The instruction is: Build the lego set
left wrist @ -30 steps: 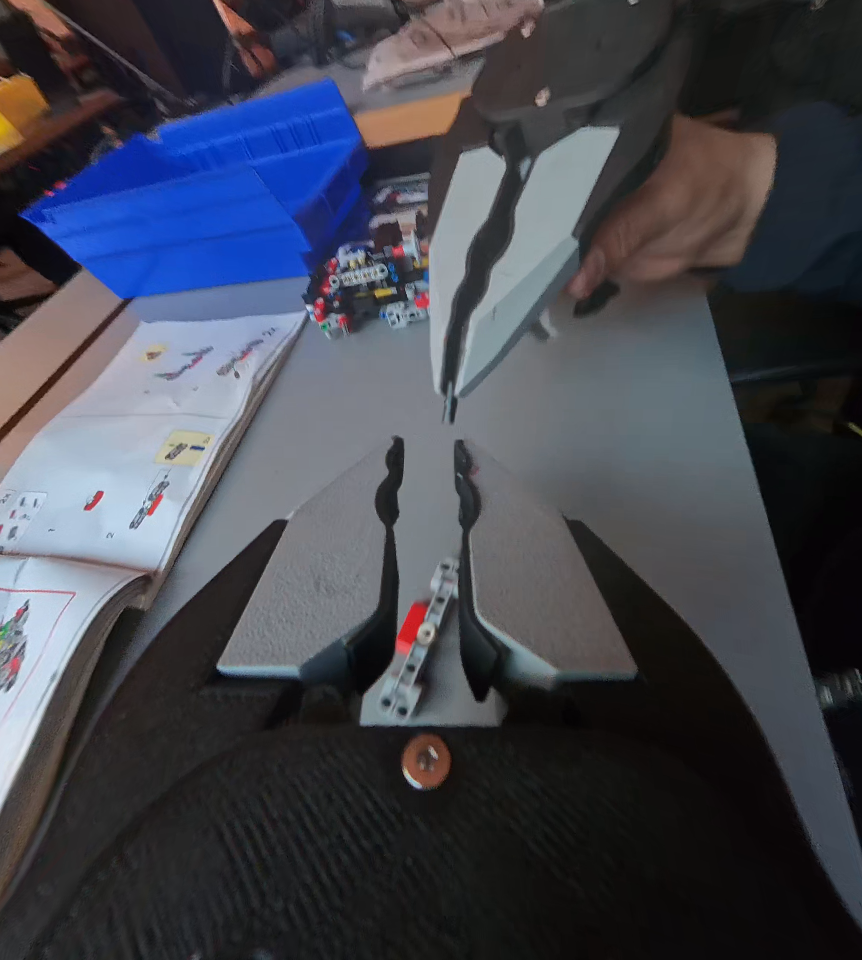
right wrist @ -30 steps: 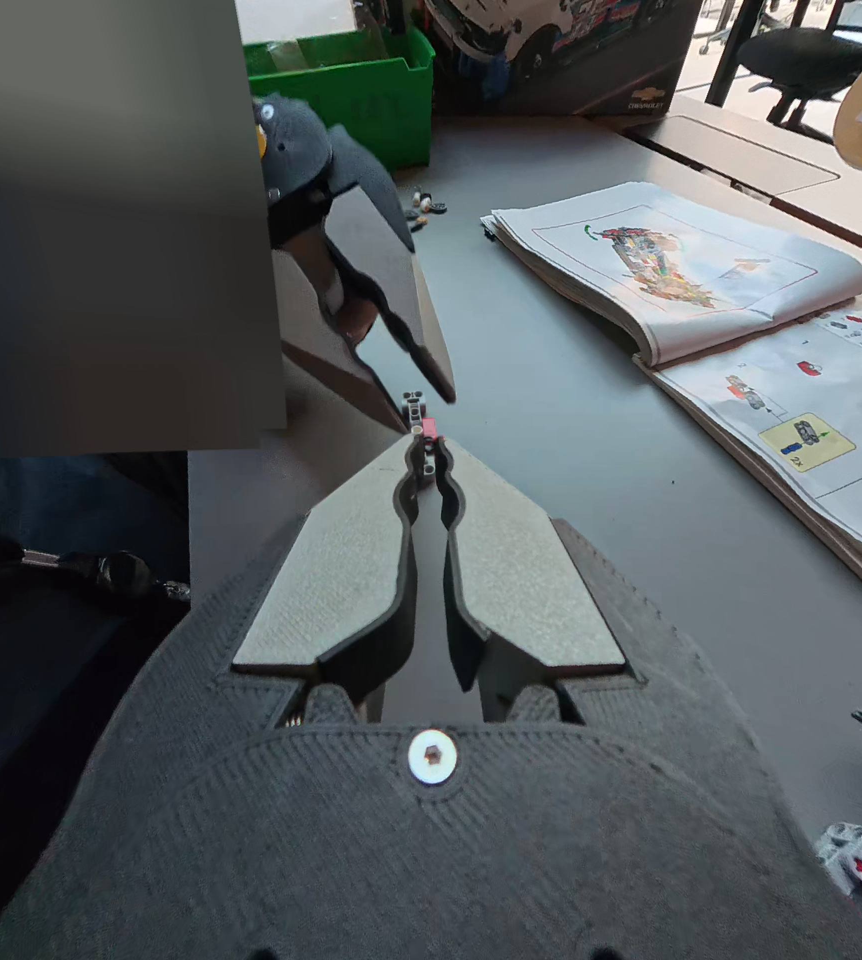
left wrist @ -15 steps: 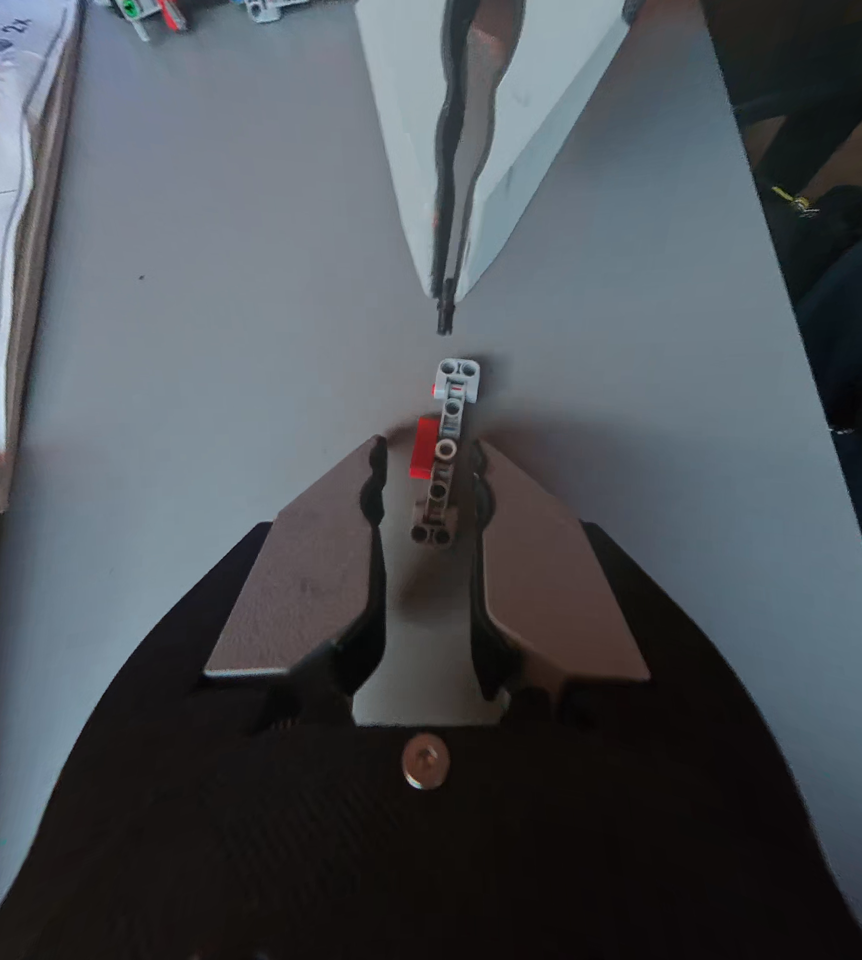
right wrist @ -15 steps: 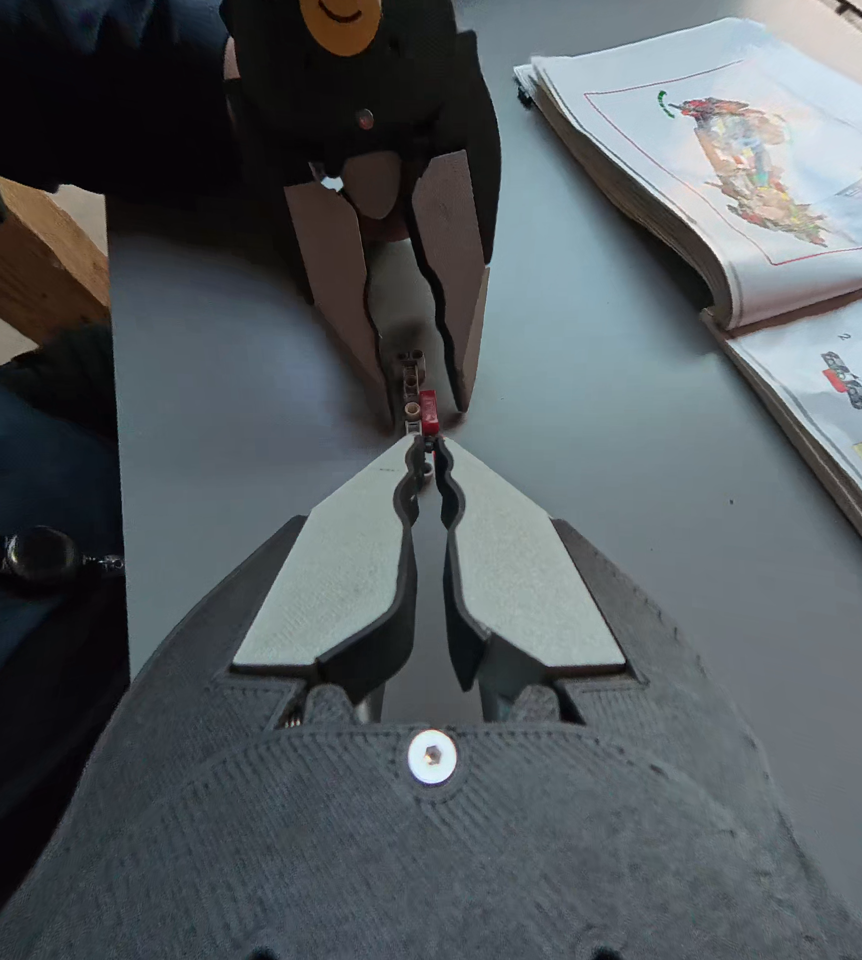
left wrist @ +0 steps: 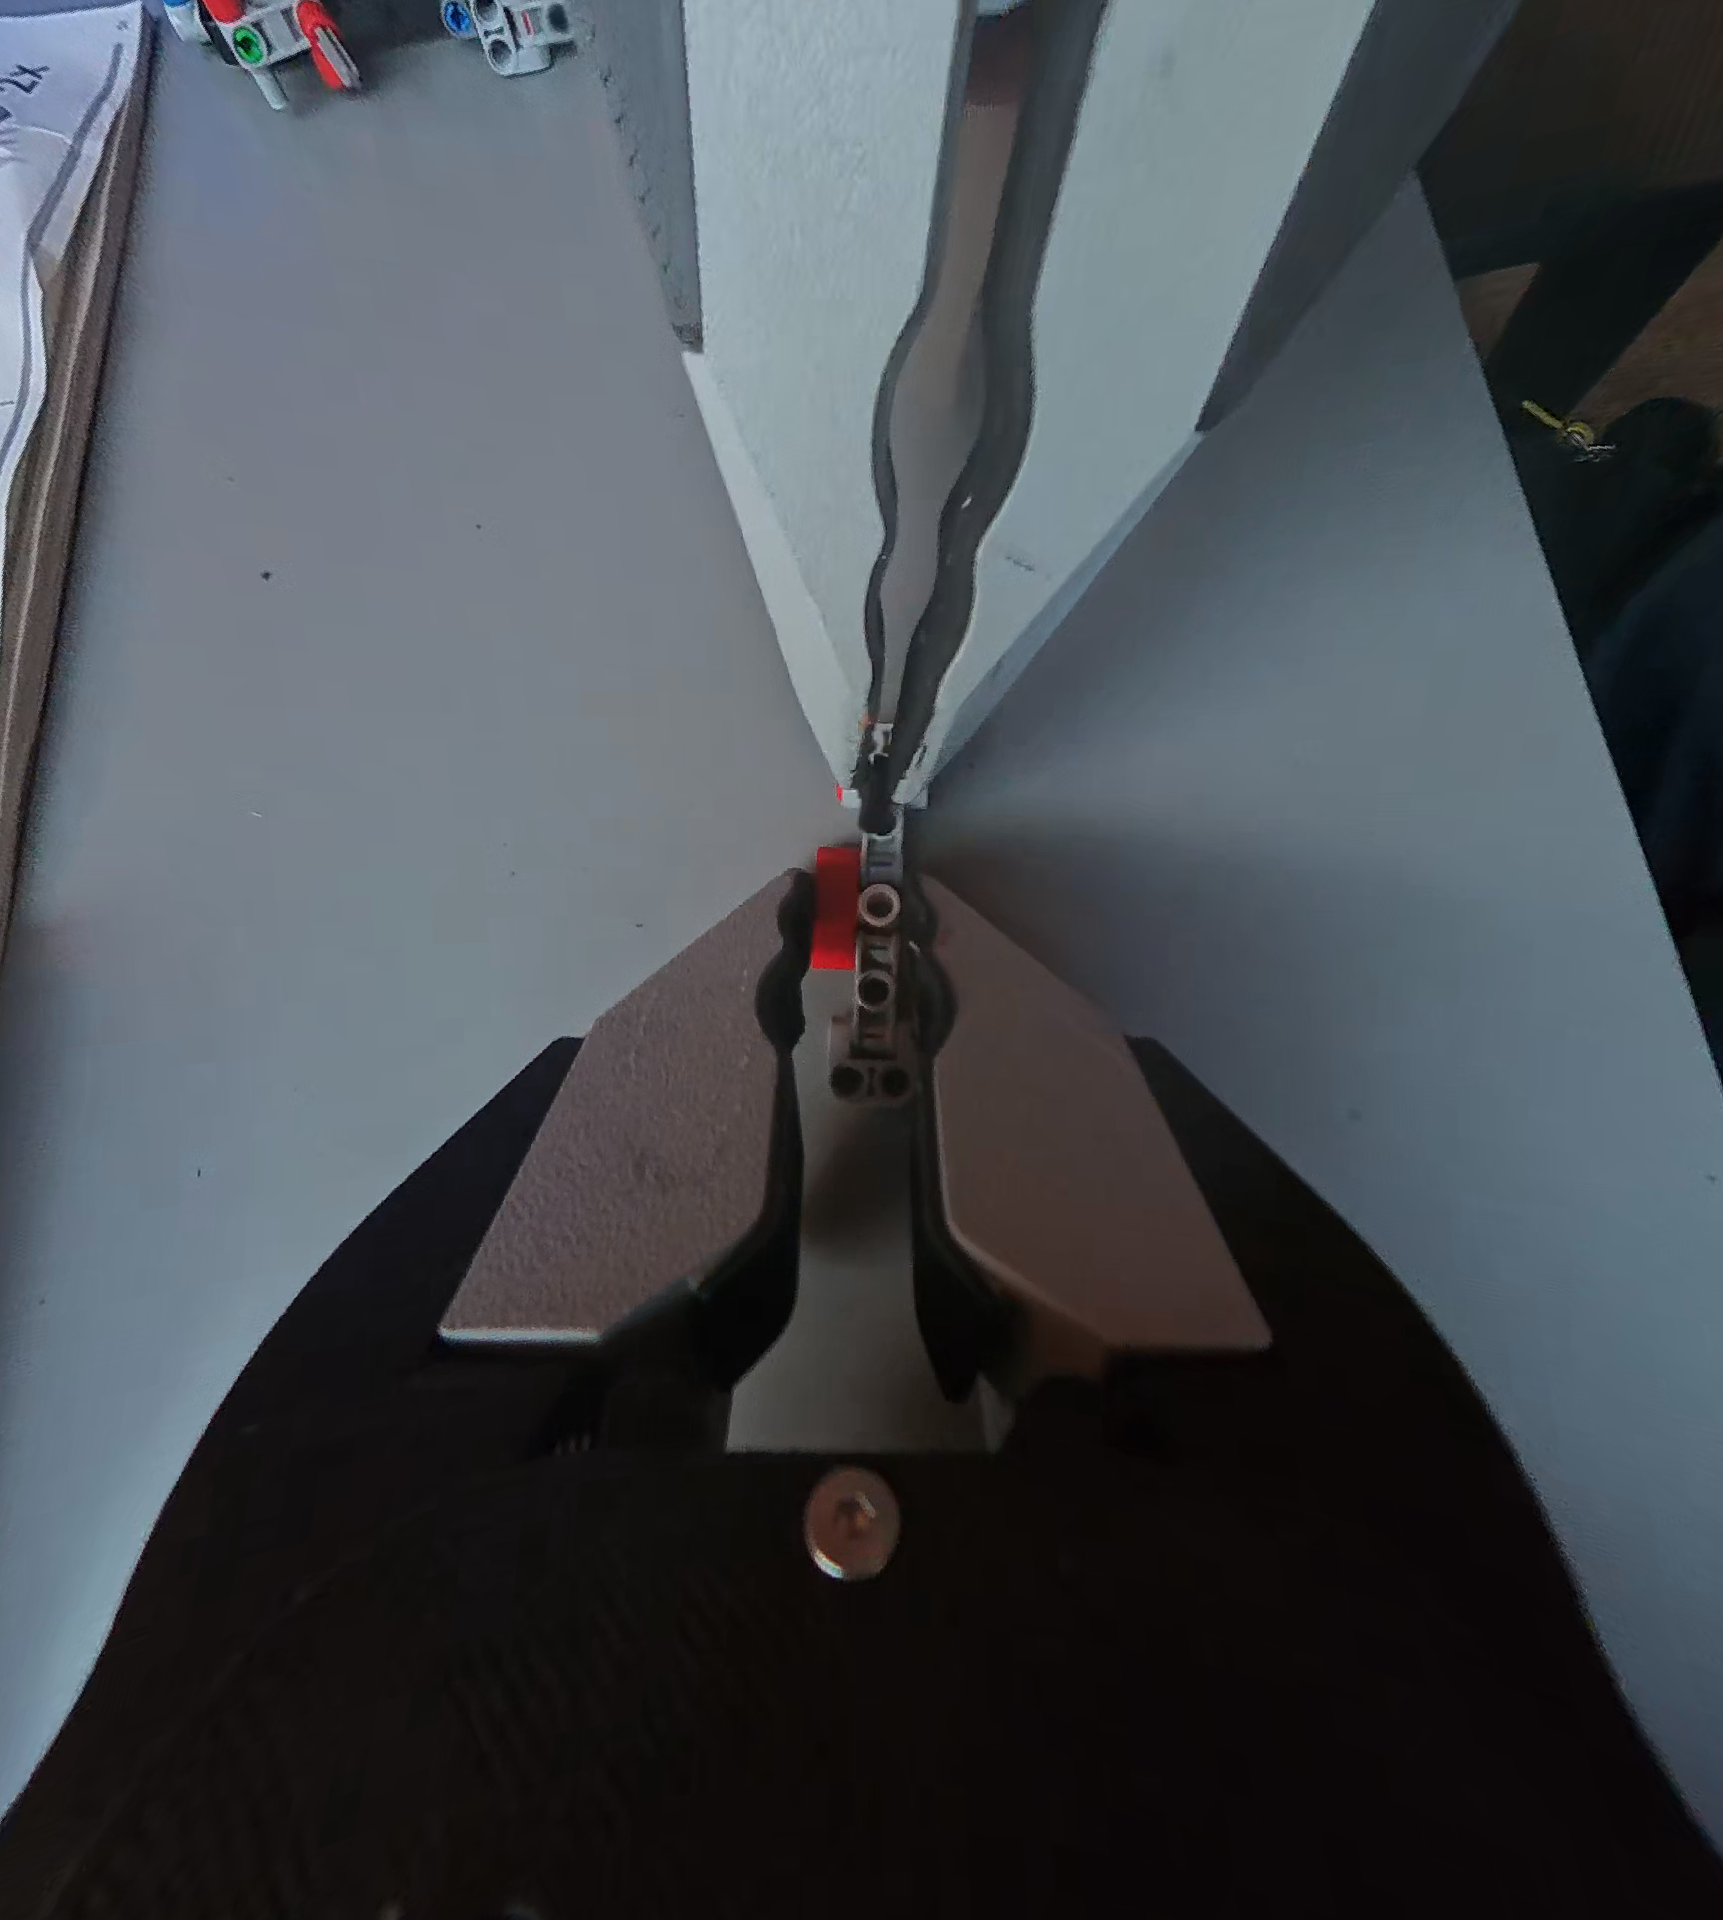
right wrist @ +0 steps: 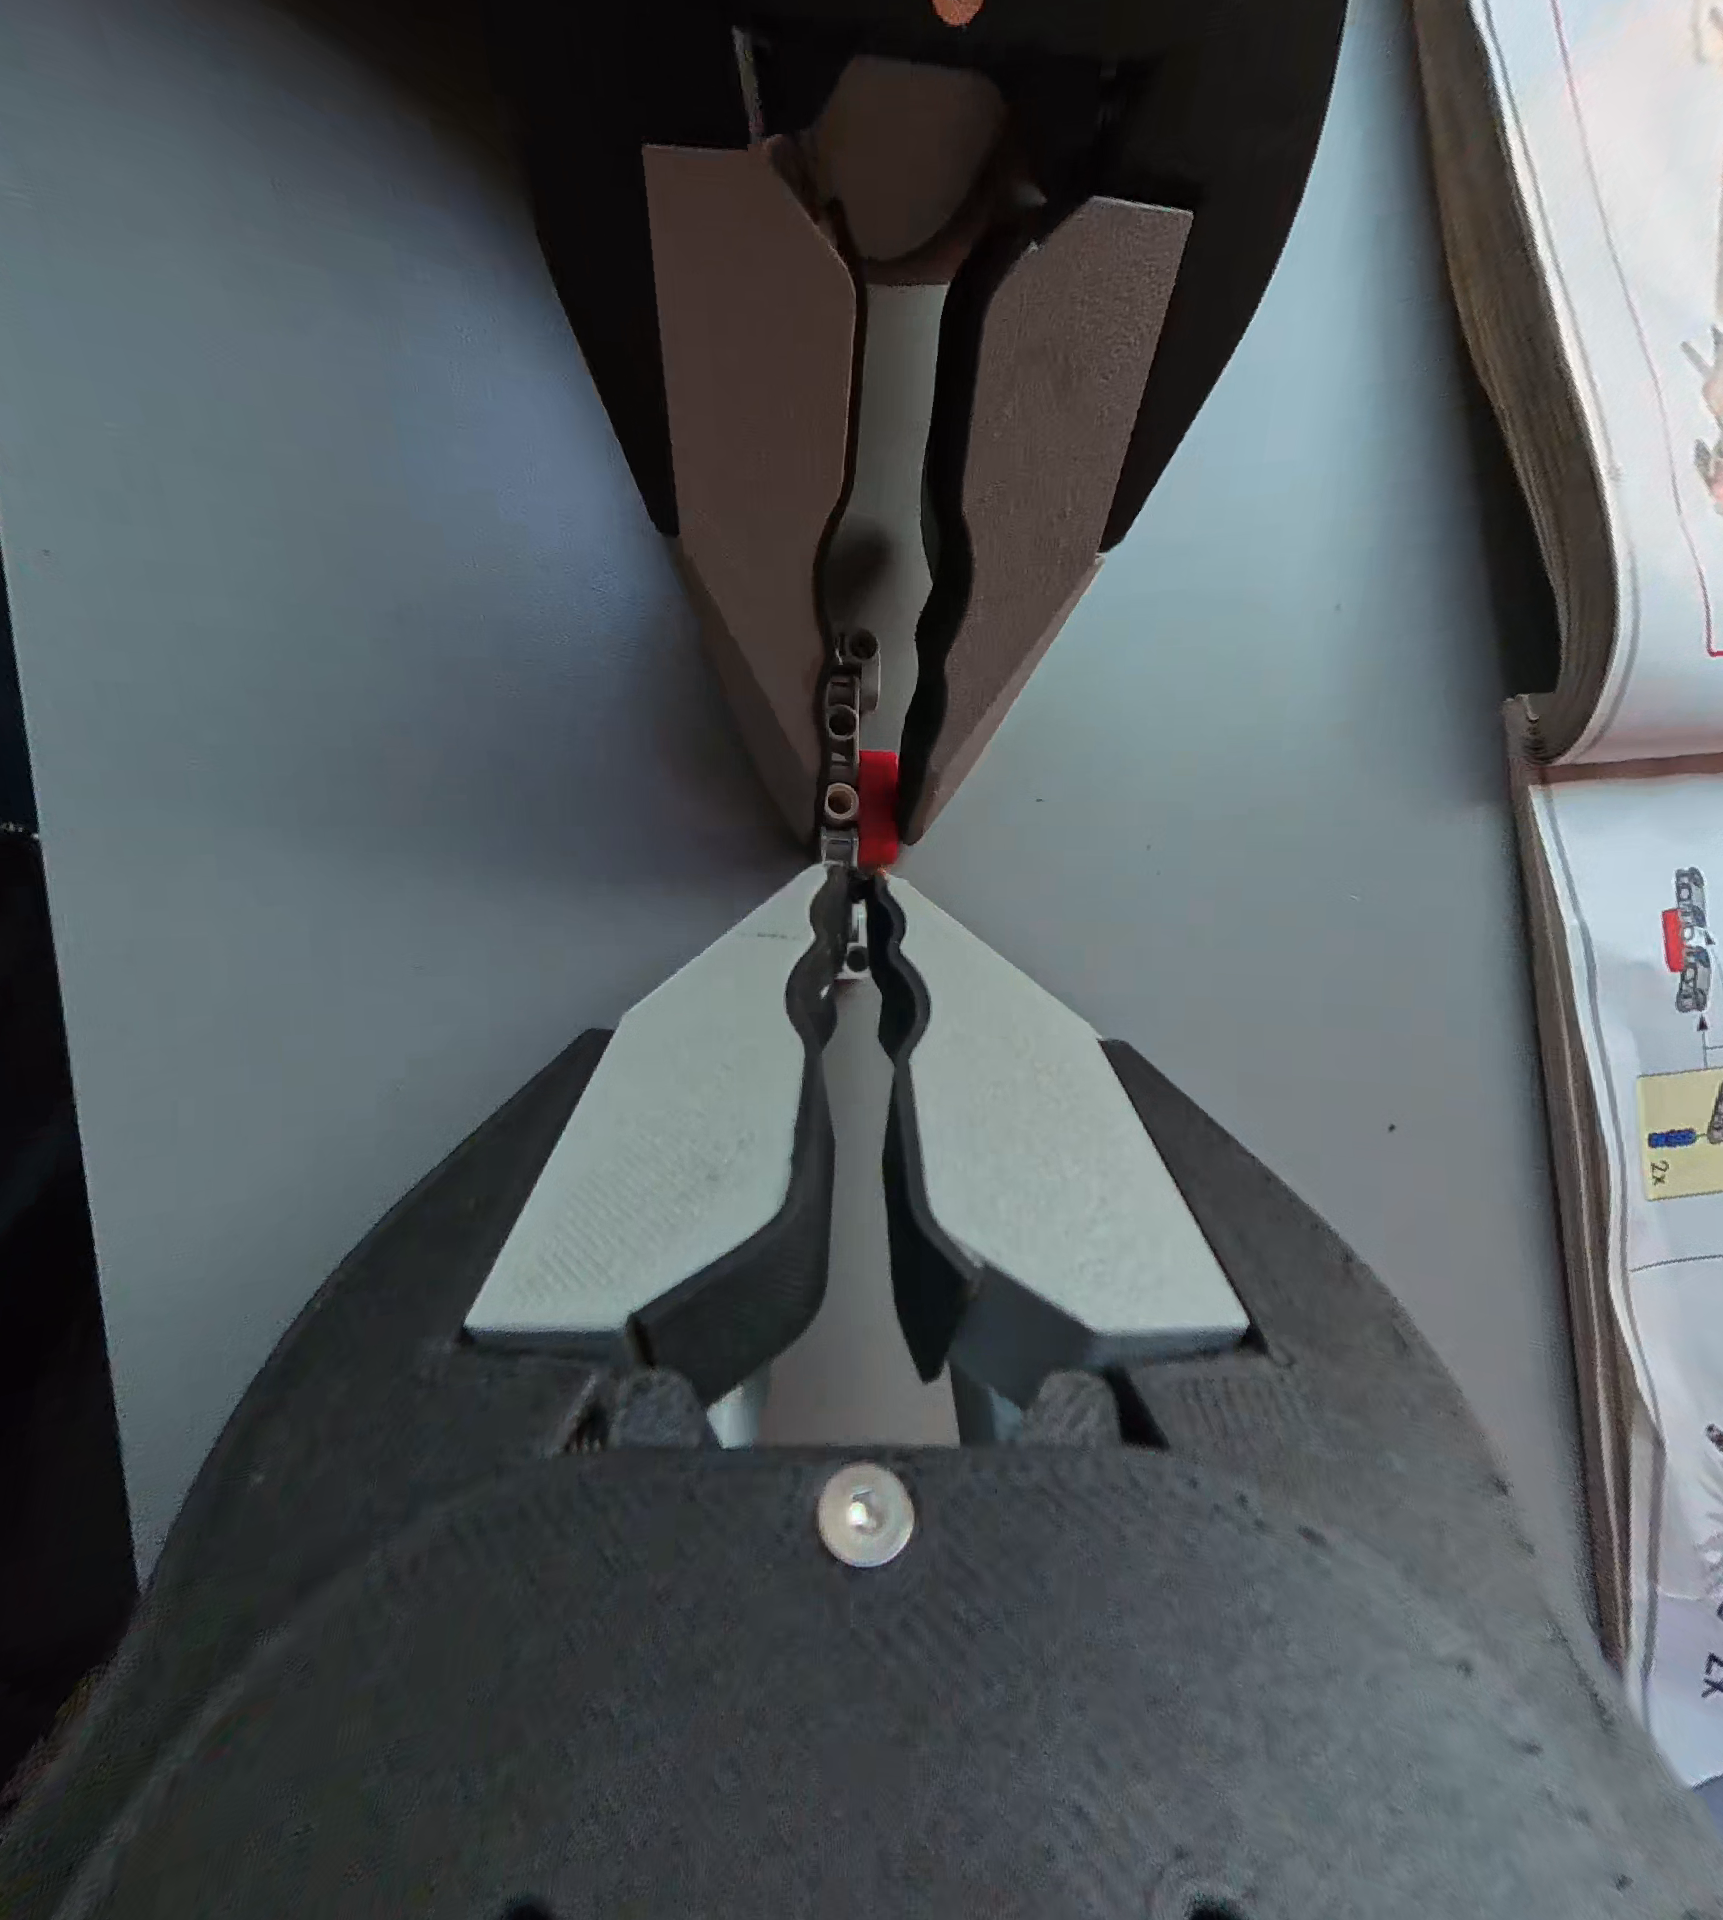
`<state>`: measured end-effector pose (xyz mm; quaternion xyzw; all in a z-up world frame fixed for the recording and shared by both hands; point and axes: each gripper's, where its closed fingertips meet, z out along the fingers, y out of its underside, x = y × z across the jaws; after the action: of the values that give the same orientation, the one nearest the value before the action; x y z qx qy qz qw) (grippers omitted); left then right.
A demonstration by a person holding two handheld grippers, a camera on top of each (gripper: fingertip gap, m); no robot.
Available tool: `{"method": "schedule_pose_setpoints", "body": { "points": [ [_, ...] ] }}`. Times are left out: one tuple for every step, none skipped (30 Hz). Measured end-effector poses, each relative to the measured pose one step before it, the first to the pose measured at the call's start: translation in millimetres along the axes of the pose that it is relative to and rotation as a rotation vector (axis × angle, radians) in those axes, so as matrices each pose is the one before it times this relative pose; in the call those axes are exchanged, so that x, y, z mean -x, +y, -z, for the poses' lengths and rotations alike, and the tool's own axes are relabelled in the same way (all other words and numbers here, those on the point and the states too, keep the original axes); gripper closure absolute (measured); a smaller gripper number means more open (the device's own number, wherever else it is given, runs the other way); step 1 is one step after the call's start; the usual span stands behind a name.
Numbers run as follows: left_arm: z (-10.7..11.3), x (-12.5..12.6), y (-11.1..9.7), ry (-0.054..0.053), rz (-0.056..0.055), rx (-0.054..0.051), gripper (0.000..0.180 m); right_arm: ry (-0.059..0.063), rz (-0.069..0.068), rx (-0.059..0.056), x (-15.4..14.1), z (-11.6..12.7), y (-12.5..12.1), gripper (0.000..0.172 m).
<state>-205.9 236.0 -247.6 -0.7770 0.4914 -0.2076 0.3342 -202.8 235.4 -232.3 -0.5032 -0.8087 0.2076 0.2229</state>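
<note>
Two hand-held grippers meet tip to tip over a grey desk [left wrist: 337, 644].

Left wrist view: the left gripper [left wrist: 862, 914] has its jaws narrowed onto a small toy-brick assembly, a grey perforated beam [left wrist: 876, 997] with a red block [left wrist: 834, 920] on its left flank. The right pad lies against the beam and the left pad against the red block, so the piece is gripped between them. The beam's near end, with two holes, lies farther back in the gap between the fingers. Opposite, the right gripper [left wrist: 883, 800] points in with its jaws closed; a thin dark pin at its tips meets the beam's far end. This view alone shows loose coloured brick parts [left wrist: 296, 42] at the far edge of the desk.

Right wrist view: the right gripper [right wrist: 852, 883] shows its tips pinched together on the small dark piece, touching the beam's end [right wrist: 839, 844]. Beyond, the left gripper's pads flank the beam and red block [right wrist: 876, 795]. Only this view shows the open instruction booklet [right wrist: 1688, 935] in full on the right, with assembly diagrams.
</note>
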Motion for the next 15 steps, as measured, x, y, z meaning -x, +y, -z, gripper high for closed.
{"method": "schedule_pose_setpoints", "body": {
  "points": [
    [-0.09,0.02,-0.08,-0.0031,-0.0029,0.0002,0.166,-0.0079,0.0058,0.0128,-0.2,-0.13,0.33,0.171],
    [-0.14,0.08,-0.01,-0.0028,-0.0025,0.0,0.166,-0.0099,0.0061,0.0162,-0.02,0.13,0.42,0.171],
    [-0.18,0.05,-0.05,-0.0019,0.0005,-0.0002,0.166,-0.0063,0.0119,0.0194,0.05,0.22,0.69,0.171],
    [-0.19,0.23,-0.17,-0.0012,0.0037,0.0001,0.166,-0.0033,0.0151,0.0187,0.03,0.18,0.33,0.171],
    [-0.14,0.17,-0.11,-0.0014,0.0036,0.0003,0.166,-0.0014,0.0145,0.0146,-0.04,0.02,-0.16,0.171],
    [-0.01,0.04,-0.02,-0.0013,-0.0011,-0.0001,0.166,-0.0025,0.0116,0.0134,0.11,0.09,-0.06,0.171],
    [-0.05,-0.02,0.08,-0.0013,-0.0015,-0.0001,0.166,-0.0036,0.0086,0.0088,0.38,0.21,-0.55,0.171],
    [-0.01,0.07,-0.01,-0.0006,0.0001,-0.0001,0.166,-0.0023,0.0038,0.0042,0.34,0.21,-0.75,0.171],
    [0.11,0.21,0.11,-0.0021,0.0006,0.0002,0.166,-0.0008,0.0033,0.0043,0.47,0.03,-0.13,0.171],
    [0.0,0.01,-0.01,-0.001,-0.0012,-0.0001,0.166,0.0033,0.0051,0.0089,0.23,0.0,0.98,0.171],
    [-0.1,0.03,0.04,-0.0008,-0.0008,0.0,0.166,0.0077,0.0063,0.0044,-0.21,0.06,0.74,0.171],
    [0.06,0.01,0.05,-0.0009,-0.001,-0.0001,0.166,0.0037,0.0031,-0.0039,0.23,0.01,-0.14,0.171],
    [-0.02,-0.08,-0.05,-0.0006,-0.0007,-0.0003,0.166,-0.0017,-0.0033,-0.0043,0.54,-0.14,-0.09,0.171],
    [0.06,0.05,0.06,-0.0001,0.0002,0.0,0.166,-0.003,-0.0048,0.0,-0.07,0.02,0.37,0.171],
    [-0.04,0.08,-0.06,-0.0022,-0.0018,-0.0001,0.166,-0.0039,-0.0055,-0.0021,-0.13,-0.06,0.05,0.171]
  ]
}}
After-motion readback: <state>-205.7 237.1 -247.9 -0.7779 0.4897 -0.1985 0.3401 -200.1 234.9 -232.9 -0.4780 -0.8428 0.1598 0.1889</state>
